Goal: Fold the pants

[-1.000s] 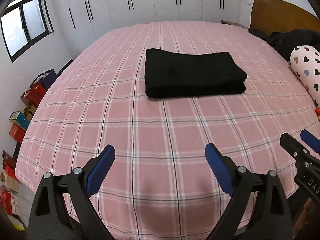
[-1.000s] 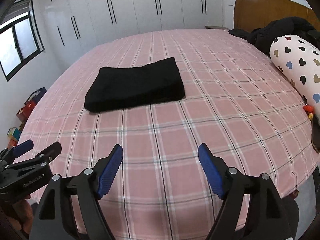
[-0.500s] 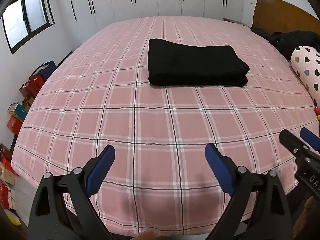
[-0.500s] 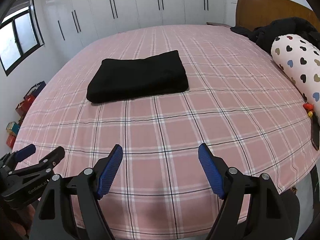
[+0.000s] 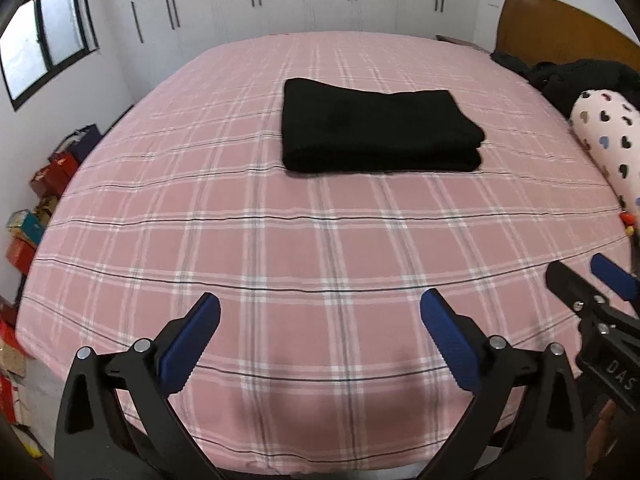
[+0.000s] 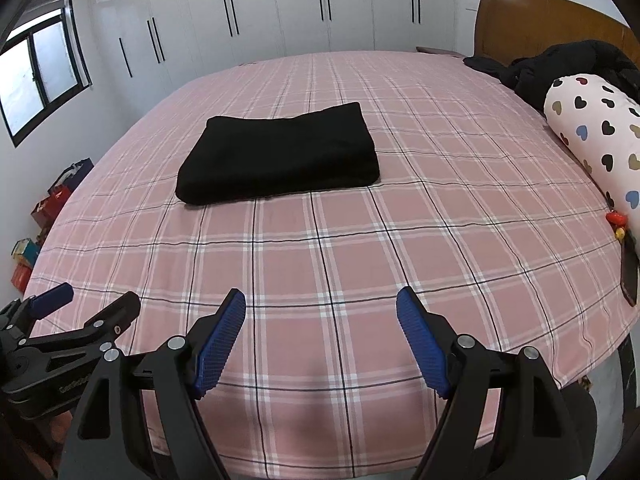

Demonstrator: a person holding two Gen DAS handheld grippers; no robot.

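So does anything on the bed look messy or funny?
The folded black pants look neat and flat on the pink bedspread. Only the dark clothes heaped by the headboard look messy.

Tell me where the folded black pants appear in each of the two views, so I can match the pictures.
Left wrist view: the pants lie above the middle, slightly right, on the pink plaid bed.
Right wrist view: the pants lie above the middle, left of centre, turned at an angle.
Shared landmark: the heart-print pillow at the right edge in both views.
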